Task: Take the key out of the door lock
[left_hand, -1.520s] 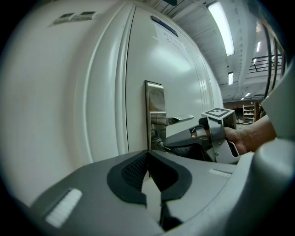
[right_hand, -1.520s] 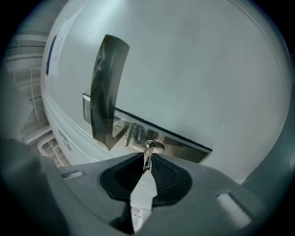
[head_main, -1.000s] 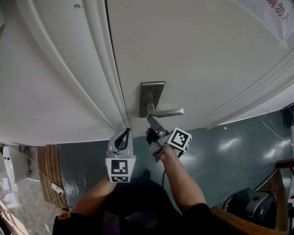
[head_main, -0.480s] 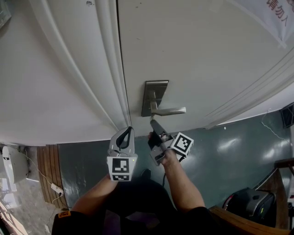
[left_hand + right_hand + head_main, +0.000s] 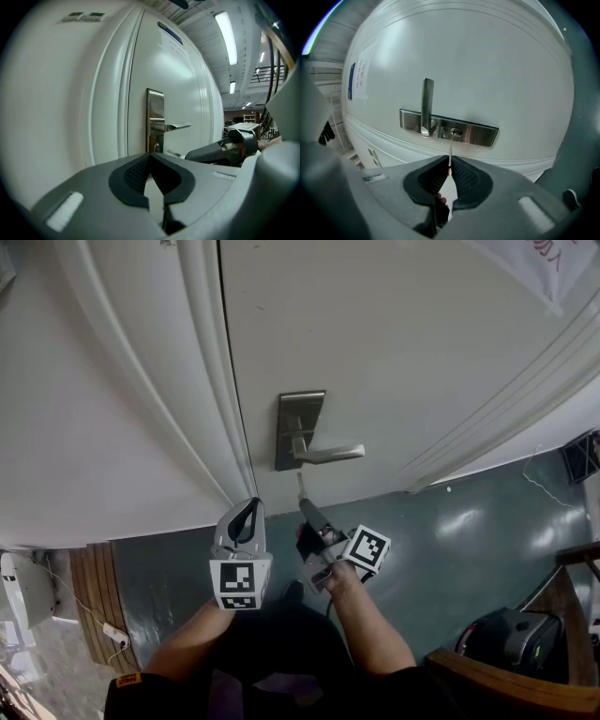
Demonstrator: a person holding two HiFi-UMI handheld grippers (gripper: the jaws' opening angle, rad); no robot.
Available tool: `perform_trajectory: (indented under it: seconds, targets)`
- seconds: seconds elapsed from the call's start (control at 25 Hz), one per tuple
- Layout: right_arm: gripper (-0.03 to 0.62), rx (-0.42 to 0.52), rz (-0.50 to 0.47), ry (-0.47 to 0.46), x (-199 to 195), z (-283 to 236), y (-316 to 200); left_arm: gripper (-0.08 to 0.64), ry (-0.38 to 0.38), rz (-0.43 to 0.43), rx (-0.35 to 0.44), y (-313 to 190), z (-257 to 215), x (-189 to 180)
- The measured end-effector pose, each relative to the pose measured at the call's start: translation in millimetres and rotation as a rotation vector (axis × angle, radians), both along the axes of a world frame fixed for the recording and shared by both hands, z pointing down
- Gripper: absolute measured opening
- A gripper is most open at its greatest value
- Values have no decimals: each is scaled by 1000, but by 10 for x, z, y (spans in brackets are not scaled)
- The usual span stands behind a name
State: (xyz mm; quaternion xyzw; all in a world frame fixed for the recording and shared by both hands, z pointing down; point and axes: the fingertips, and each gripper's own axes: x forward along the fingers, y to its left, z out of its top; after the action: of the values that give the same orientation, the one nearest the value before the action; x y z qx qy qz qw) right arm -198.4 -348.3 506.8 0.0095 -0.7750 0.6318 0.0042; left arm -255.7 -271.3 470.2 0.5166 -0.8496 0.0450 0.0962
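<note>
A steel lock plate [image 5: 298,427] with a lever handle [image 5: 328,455] sits on the white door. My right gripper [image 5: 307,507] is just below it, shut on a thin silver key [image 5: 300,486]. The key [image 5: 450,157] sticks out from between the pads and points at the keyhole [image 5: 456,132], with a gap between its tip and the plate [image 5: 480,135]. My left gripper [image 5: 253,505] hangs beside it to the left, shut with nothing in it. From the left gripper view the key [image 5: 174,153] shows clear of the plate [image 5: 155,105].
The white door frame [image 5: 202,381] runs along the door's left edge. Below is a teal floor [image 5: 450,549]. A wooden bench [image 5: 487,681] and a black device [image 5: 511,638] stand at the lower right. A cable and power strip [image 5: 112,632] lie at the lower left.
My right gripper has drawn back from the lock with the key in it; the key's tip now stands free of the plate. The left gripper has barely moved.
</note>
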Motion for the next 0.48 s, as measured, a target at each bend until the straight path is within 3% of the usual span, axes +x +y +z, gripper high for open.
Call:
perform_trajectory:
  seconds: [0.2, 0.48]
  targets:
    - [14, 21, 14, -34, 200, -221, 86, 18, 26, 15, 8, 13, -2, 126]
    - [14, 128, 15, -37, 501, -472, 187, 18, 57, 14, 14, 70, -82, 347]
